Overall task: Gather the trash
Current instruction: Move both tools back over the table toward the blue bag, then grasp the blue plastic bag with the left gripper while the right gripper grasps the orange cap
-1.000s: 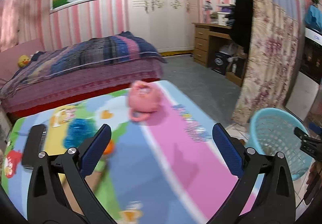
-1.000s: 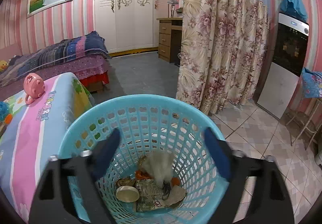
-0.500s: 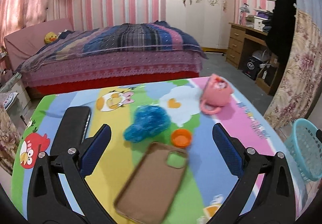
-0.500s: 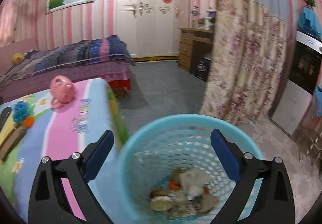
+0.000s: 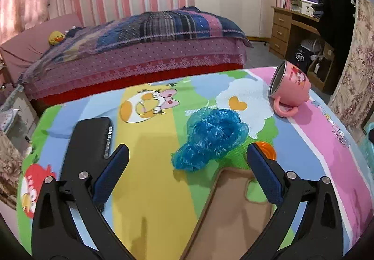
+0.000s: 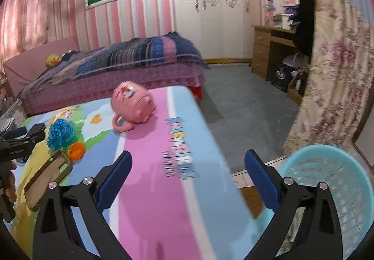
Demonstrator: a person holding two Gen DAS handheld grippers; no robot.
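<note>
Your left gripper [image 5: 184, 161], jaws wide and empty, faces the blue plastic wad [image 5: 210, 140] just ahead mid-tabletop; your right gripper [image 6: 187, 175], also wide, sits farther off.

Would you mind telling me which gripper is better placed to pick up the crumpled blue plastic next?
Left. The left gripper is open with the blue plastic just ahead between its fingers; the right gripper faces bare tablecloth near the basket.

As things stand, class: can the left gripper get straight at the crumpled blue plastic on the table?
Probably yes. The left gripper is open and empty, with the crumpled blue plastic just ahead between its fingers. Nothing lies between; the orange cap and phone case sit close beside.
</note>
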